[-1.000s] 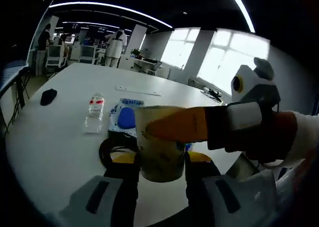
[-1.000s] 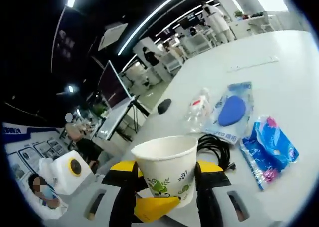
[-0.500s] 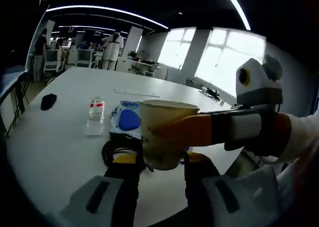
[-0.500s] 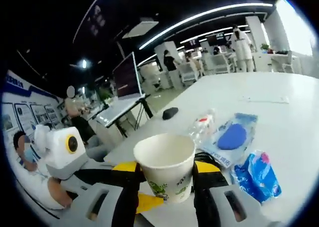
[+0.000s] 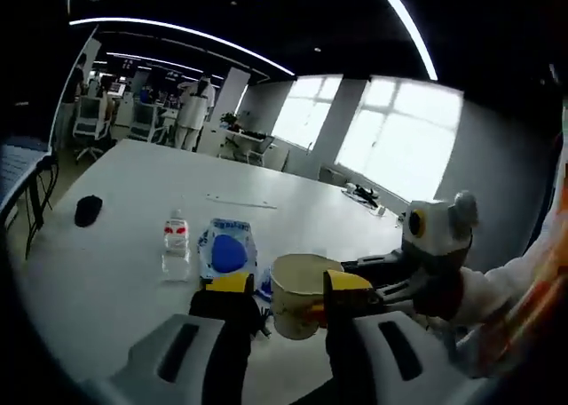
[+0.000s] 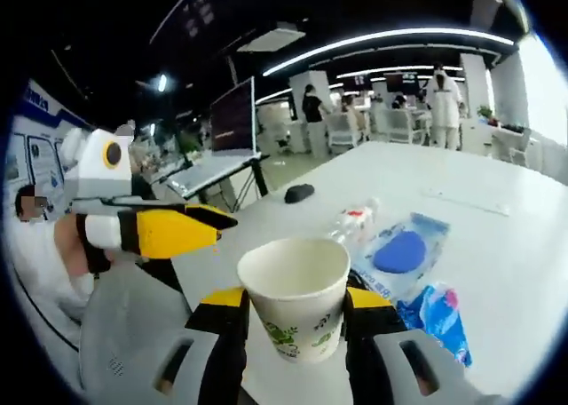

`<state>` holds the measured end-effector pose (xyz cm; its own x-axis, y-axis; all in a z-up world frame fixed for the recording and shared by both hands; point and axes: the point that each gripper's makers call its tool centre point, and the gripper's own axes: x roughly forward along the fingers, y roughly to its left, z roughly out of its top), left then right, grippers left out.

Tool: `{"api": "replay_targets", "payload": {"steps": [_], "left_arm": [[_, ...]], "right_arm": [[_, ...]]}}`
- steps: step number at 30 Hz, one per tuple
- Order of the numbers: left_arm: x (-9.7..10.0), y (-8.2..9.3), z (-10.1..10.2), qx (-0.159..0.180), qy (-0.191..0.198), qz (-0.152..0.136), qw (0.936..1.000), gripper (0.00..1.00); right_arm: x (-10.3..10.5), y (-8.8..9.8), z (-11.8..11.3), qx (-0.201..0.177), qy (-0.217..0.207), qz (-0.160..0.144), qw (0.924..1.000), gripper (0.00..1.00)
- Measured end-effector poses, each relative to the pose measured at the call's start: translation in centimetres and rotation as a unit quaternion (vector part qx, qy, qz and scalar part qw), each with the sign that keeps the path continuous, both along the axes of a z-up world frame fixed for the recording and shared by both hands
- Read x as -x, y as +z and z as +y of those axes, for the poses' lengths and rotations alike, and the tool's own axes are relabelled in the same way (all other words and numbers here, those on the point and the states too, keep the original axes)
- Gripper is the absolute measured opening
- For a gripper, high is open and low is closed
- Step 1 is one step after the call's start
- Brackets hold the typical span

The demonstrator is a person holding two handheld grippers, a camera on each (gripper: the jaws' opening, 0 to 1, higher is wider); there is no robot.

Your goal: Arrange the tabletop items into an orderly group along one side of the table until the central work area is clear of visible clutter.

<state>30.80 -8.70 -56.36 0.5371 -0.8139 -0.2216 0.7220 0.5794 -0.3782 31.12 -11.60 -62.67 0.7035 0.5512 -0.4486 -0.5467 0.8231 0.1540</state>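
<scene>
— We've got the paper cup (image 6: pixel 299 321) up in the right gripper (image 6: pixel 297 300), jaws clamped on its wall just under the rim, one each side. It hangs upright over the near edge of the tabletop (image 6: pixel 524 254), not resting on anything.

— And the left gripper (image 5: pixel 288 285)? We see its jaws standing apart with nothing in them, off to one side of the cup and clear of it.

— Agreed. Now, that cup looks empty from where we're looking, so we'd call it very light, with a thin, soft wall. If we squeeze hard, it'll buckle. The rolled rim is the stiffest part, so a hold just under it is where we'd want to be.

— It's slick too, we'd guess, and tapered, so it could slide down through a loose pinch. We want it firm but gentle.

— Out past it, towards the middle of the tabletop, we've got the clear bottle (image 6: pixel 351 222) lying down, the blue pouch (image 6: pixel 398 250) beside it and a second blue packet (image 6: pixel 438 320) nearer us.

— And there's a black mouse (image 6: pixel 300 193) out by the left edge. We've got plenty left to gather, so we'd say we're early on.
</scene>
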Motion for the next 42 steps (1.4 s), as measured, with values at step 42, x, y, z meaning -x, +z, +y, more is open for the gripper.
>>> {"api": "replay_targets", "payload": {"steps": [42], "left_arm": [[-3.7,-5.0,3.4,-0.290,-0.114,-0.041,0.9492,0.00]], "right_arm": [[3.5,-2.4,-3.4,0.063,0.012,0.025,0.9977,0.62]]}}
